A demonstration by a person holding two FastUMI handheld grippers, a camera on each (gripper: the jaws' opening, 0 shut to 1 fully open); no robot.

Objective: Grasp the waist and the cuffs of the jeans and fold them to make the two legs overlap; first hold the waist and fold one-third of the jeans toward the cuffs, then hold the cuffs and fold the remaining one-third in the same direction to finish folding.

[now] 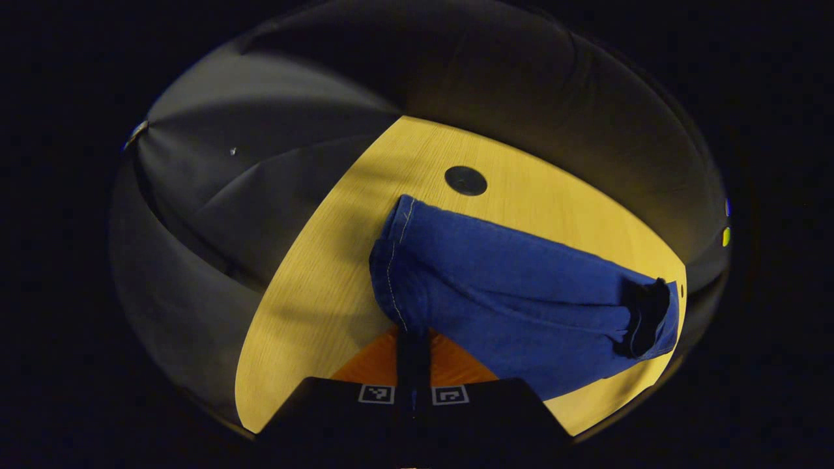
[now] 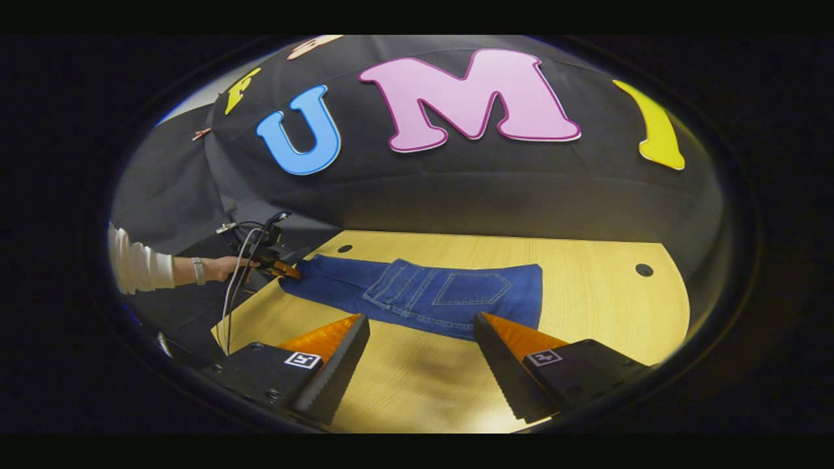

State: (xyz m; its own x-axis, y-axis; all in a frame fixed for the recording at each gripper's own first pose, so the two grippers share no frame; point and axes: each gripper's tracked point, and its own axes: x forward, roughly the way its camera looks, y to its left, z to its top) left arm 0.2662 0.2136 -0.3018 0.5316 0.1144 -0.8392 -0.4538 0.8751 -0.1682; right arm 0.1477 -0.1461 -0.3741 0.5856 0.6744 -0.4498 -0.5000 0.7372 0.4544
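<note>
The jeans (image 2: 423,294) lie flat mid-table (image 2: 586,306), legs overlapped, cuffs toward nine o'clock in the right gripper view. The left gripper (image 1: 412,339) is clamped on the cuff hem; the right gripper (image 2: 420,355) hovers with fingers apart. Best to pinch both layers at the waist before lifting.

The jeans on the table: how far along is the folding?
The jeans lie on the table with the legs seemingly already laid over each other, one back pocket up. In hand: the left gripper is shut on the cuff end, while the right gripper is open, short of the waist. Left: both one-third folds, since the jeans lie at full length.
</note>
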